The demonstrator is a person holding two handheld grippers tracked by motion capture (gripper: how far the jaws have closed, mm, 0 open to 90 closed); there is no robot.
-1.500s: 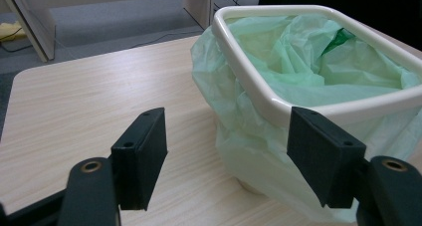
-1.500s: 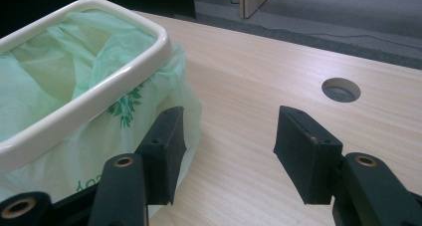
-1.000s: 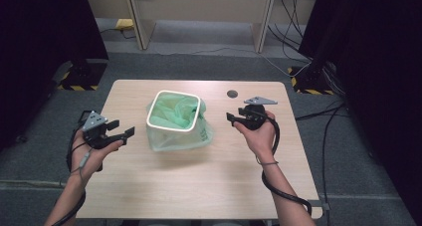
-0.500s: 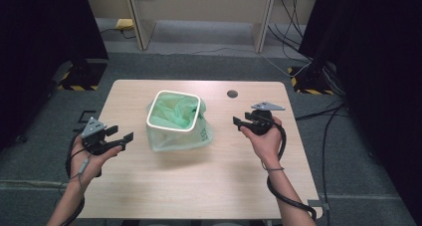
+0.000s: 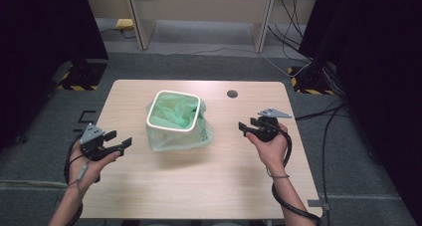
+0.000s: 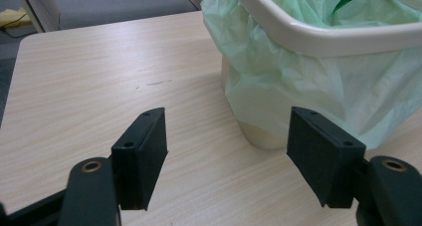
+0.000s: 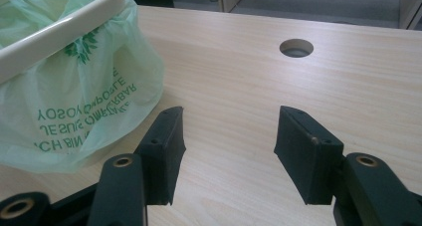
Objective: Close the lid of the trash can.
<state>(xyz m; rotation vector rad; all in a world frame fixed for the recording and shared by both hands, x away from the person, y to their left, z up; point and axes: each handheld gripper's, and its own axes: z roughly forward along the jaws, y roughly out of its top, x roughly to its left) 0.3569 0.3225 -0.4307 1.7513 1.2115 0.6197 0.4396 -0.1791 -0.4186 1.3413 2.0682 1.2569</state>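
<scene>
A small white bin [image 5: 173, 110] lined with a pale green plastic bag [image 5: 186, 136] stands in the middle of the wooden table [image 5: 209, 186]. The bag drapes over the rim and down the outside, with green print on it [image 7: 84, 116]. My left gripper [image 5: 118, 141] is held open at the table's left edge, pointing at the bin [image 6: 318, 34], nothing between its jaws. My right gripper [image 5: 247, 126] is open to the right of the bin, jaws empty, aimed toward the bag's lower skirt. Neither gripper touches the bin.
A round cable hole [image 5: 232, 93] sits in the table near its far edge, also in the right gripper view [image 7: 296, 48]. Cables [image 5: 298, 61] run over the grey floor beyond. Bare tabletop lies in front of the bin.
Both hands have drawn back toward the near side and slightly outward from the bin. The bin and bag have stayed put.
</scene>
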